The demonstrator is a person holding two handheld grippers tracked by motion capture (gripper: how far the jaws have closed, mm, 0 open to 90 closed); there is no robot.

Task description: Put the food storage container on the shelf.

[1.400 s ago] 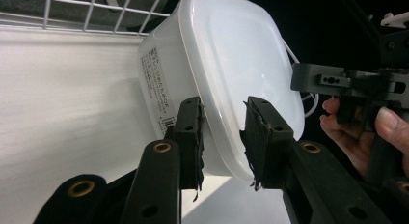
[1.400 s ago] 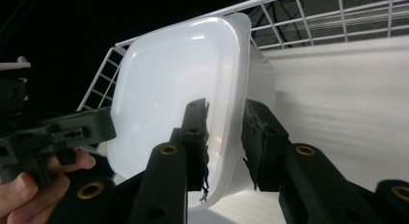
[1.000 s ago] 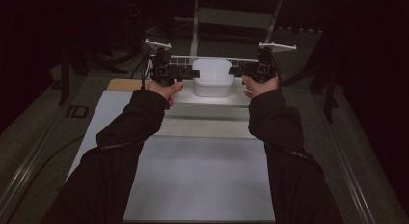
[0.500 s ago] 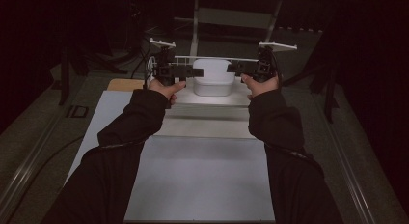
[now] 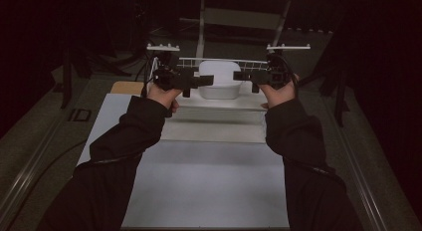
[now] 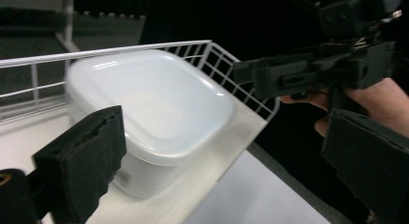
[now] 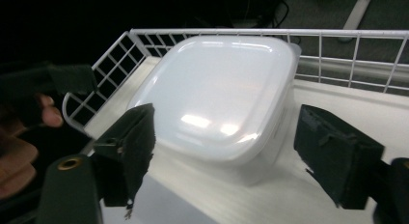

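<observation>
A white lidded container [image 5: 219, 77] sits on a white shelf with a wire rail [image 5: 224, 59] at the table's far end. My left gripper [image 5: 206, 81] points at it from the left and my right gripper [image 5: 240, 75] from the right, both level. In the left gripper view, the left gripper [image 6: 226, 171] is open and its jaws have just been opening. The container [image 6: 149, 103] lies beside its left pad, untouched. In the right gripper view, the right gripper [image 7: 234, 154] is open too and its jaws have just been opening. The container [image 7: 222, 89] lies just ahead, clear of both pads.
The wire rail [image 7: 289, 33] fences the shelf's back and sides. A white tabletop [image 5: 209, 181] stretches toward me, with a raised step before the shelf. A wooden board [image 5: 122, 86] lies at the left. Dark stands and cables ring the table.
Both grippers have drawn a little away from the container's ends and risen slightly. Their jaws stand wider than before, and the container stays on the shelf.
</observation>
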